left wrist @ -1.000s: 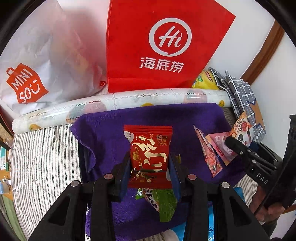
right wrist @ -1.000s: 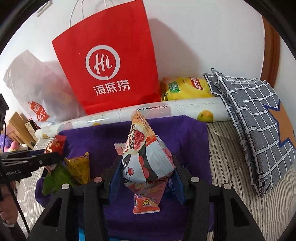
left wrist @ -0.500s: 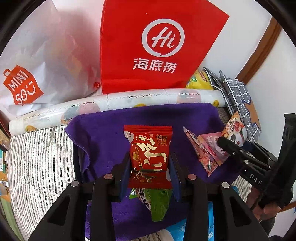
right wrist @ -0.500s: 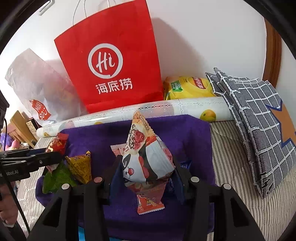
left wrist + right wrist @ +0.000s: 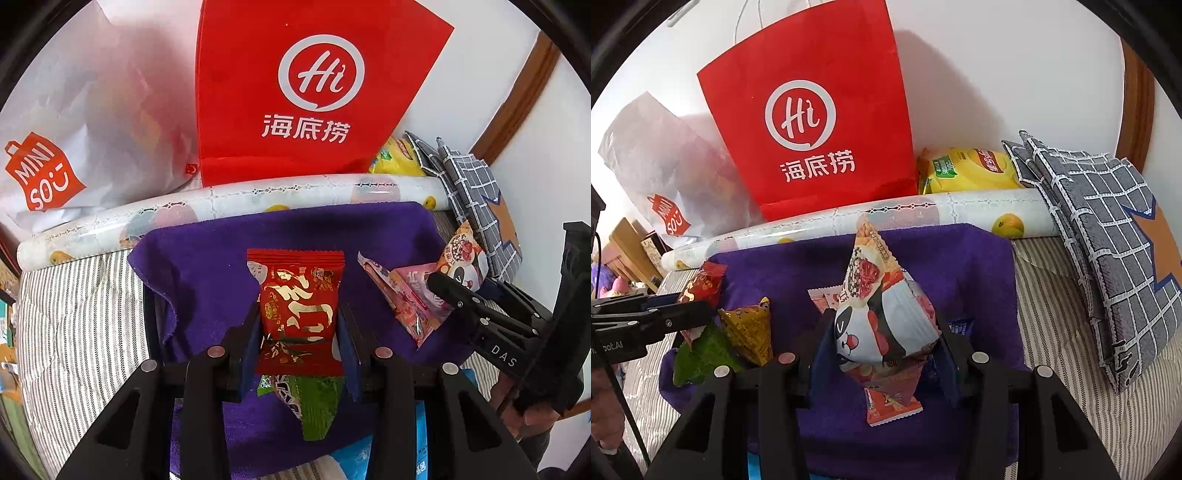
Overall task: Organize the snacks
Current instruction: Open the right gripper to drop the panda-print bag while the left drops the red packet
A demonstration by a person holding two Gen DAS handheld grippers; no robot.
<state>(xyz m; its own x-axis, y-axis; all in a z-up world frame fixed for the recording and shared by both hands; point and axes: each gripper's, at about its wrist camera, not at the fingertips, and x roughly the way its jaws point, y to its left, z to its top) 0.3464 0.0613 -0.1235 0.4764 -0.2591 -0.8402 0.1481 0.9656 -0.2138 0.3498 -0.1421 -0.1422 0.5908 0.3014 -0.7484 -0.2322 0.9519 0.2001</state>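
My left gripper (image 5: 298,325) is shut on a red snack packet with gold lettering (image 5: 297,295), held above a purple towel (image 5: 207,266). My right gripper (image 5: 882,343) is shut on a white panda snack pouch (image 5: 882,317), also above the towel (image 5: 964,266). A green packet (image 5: 317,406) and a pink packet (image 5: 406,299) lie on the towel. In the right wrist view a yellow-brown triangular packet (image 5: 748,332), a green packet (image 5: 701,358) and an orange-pink packet (image 5: 890,402) lie on it. A red paper bag (image 5: 306,92) stands behind.
A white Miniso bag (image 5: 74,140) stands left of the red bag (image 5: 812,122). A rolled patterned sheet (image 5: 258,203) lies along the towel's far edge. A yellow chip bag (image 5: 967,170) and a grey checked cushion (image 5: 1108,236) sit at the right. A striped cover (image 5: 74,314) lies under all.
Both grippers have moved slightly forward and up, still holding their packets. The bags behind look a little nearer.
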